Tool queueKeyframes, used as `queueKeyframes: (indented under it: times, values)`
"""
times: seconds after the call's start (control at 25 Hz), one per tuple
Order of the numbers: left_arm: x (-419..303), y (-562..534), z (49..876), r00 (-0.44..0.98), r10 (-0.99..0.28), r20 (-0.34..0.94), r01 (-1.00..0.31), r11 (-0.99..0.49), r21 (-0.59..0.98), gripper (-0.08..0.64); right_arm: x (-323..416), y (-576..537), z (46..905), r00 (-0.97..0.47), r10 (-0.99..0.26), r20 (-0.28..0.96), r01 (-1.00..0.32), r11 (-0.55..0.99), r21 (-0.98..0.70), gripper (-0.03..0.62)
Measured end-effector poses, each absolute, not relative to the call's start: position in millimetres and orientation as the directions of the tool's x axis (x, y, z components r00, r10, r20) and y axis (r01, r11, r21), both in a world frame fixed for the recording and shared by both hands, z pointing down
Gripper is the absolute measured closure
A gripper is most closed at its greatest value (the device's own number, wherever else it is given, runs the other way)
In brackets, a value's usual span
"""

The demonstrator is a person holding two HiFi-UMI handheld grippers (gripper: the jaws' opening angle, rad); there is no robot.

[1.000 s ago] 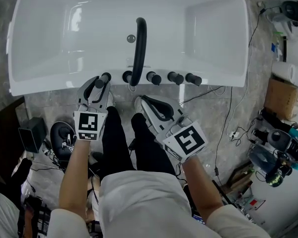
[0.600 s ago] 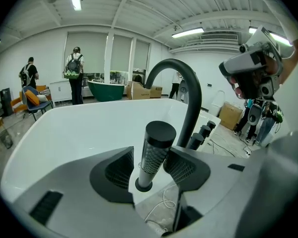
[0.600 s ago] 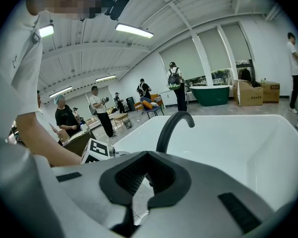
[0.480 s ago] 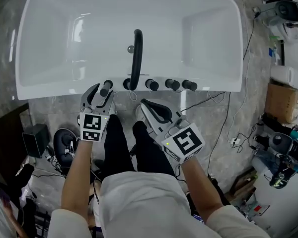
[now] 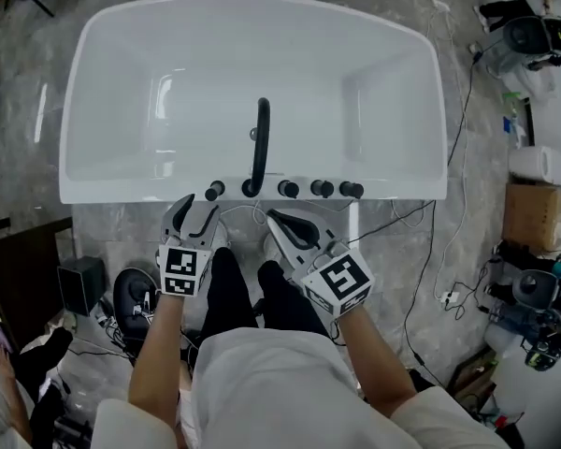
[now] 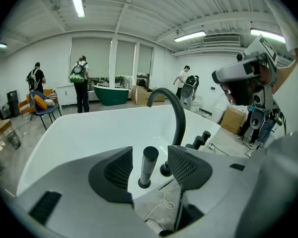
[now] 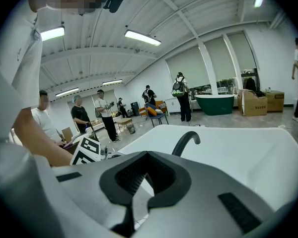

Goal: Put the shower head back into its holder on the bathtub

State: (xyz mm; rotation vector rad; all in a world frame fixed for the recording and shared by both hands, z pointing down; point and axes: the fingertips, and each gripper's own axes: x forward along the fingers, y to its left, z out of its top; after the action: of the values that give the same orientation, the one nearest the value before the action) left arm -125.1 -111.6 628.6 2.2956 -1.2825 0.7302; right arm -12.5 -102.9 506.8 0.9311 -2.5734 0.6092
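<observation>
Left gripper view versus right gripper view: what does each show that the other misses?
Left only: the shower head upright in its holder, untouched between the jaws of the left gripper, which have just been opening; also the knobs. Right only: the right gripper, shut and empty, and the left gripper's marker cube. Both: the bathtub and black spout.

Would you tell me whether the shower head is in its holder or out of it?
In its holder: the shower head stands upright on the bathtub rim; the left tongs have just been opening, clear of it.
</observation>
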Motion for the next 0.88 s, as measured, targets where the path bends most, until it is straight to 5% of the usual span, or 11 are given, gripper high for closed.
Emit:
queueKeyframes:
  times: [0.24,0.56,0.88]
  values:
    - [-133,-102,576,0.439,-0.693,0.572,-0.873,-0.480,0.089,0.337,-20,-94,480,-0.748,-0.516,0.417,-0.644,0.715,-0.272,0.577]
    - [-146,-103,515,0.409,-0.767,0.495,-0.901,-0.426,0.083,0.488,-14,-95,456,-0.754,-0.538,0.376,-0.642,0.725,-0.250,0.577]
    - [-148,-104,462,0.392,-0.810,0.435,-0.912,-0.404,0.068,0.549,-10,-94,426,-0.772,-0.547,0.324,-0.627,0.740,-0.244,0.577]
